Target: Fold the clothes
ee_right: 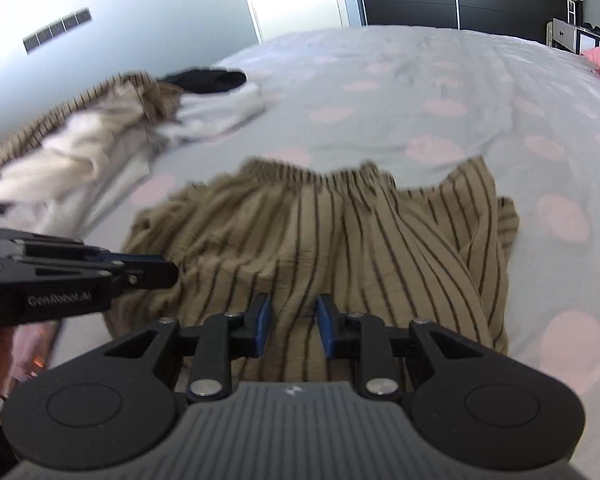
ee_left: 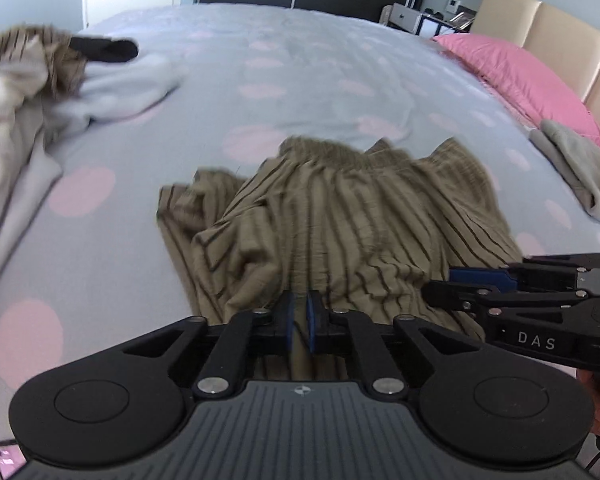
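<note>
A tan garment with dark stripes (ee_left: 340, 216) lies crumpled on the bed, elastic waistband at its far edge; it also shows in the right wrist view (ee_right: 340, 236). My left gripper (ee_left: 301, 320) is shut on the garment's near edge, with fabric pinched between the blue pads. It also shows in the right wrist view (ee_right: 156, 270) at the left. My right gripper (ee_right: 293, 326) is part-way open over the garment's near edge, with fabric between the pads but not clamped. It also shows from the side in the left wrist view (ee_left: 452, 284).
The bed has a grey cover with pink dots (ee_left: 300, 80). A pile of white, striped and black clothes (ee_left: 40, 80) lies at the far left. A pink pillow (ee_left: 528, 80) and a grey folded cloth (ee_left: 576, 168) lie at the right by the headboard.
</note>
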The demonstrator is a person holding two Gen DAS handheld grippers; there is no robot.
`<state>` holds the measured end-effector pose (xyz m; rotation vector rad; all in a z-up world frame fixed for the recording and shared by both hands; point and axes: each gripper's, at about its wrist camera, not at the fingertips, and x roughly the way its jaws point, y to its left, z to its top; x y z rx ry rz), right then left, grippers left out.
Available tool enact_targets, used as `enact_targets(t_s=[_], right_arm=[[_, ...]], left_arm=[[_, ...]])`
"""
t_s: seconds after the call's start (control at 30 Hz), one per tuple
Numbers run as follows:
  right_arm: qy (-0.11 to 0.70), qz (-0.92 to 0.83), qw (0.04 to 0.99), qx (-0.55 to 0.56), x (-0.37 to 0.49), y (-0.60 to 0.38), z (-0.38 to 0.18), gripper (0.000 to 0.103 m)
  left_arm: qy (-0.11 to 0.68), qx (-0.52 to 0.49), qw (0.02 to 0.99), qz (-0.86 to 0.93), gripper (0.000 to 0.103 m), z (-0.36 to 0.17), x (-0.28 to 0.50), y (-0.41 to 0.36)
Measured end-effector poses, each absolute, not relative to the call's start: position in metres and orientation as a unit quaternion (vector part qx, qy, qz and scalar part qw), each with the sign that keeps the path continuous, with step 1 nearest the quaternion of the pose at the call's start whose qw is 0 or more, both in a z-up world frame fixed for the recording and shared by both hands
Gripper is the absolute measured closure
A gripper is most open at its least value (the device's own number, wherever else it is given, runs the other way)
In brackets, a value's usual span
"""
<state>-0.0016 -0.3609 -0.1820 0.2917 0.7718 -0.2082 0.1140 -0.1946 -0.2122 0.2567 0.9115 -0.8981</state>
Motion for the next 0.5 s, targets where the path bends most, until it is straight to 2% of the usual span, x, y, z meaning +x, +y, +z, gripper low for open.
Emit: enact_targets(t_s=[0.07, 0.13, 0.17, 0.2, 0.3, 0.5], right_arm=[[0.386, -0.108, 0.905, 0.144, -0.003, -0.368, -0.197, 0.079], [0.383, -0.114, 0.905, 0.147, -0.009, -0.378, -0.204, 0.091], [0.386, -0.120, 0.904, 0.143, -0.010, -0.382, -0.206, 0.094], [0.389, -0.129, 0.902, 0.136, -0.012, -0.386, -0.206, 0.103], [0.399, -0.171, 0.892, 0.125, -0.023, -0.408, -0.207, 0.103], [0.390, -0.188, 0.882, 0.184, -0.046, -0.427, -0.192, 0.103]], left_arm=[[0.430, 0.116, 0.792, -0.418, 0.103, -0.221, 0.120, -0.190], [0.425, 0.127, 0.792, -0.421, 0.103, -0.224, 0.121, -0.188], [0.421, 0.132, 0.792, -0.422, 0.103, -0.226, 0.122, -0.186], [0.420, 0.136, 0.794, -0.418, 0.103, -0.226, 0.123, -0.185], [0.415, 0.147, 0.801, -0.406, 0.103, -0.224, 0.126, -0.178], [0.415, 0.153, 0.820, -0.364, 0.103, -0.206, 0.130, -0.153]])
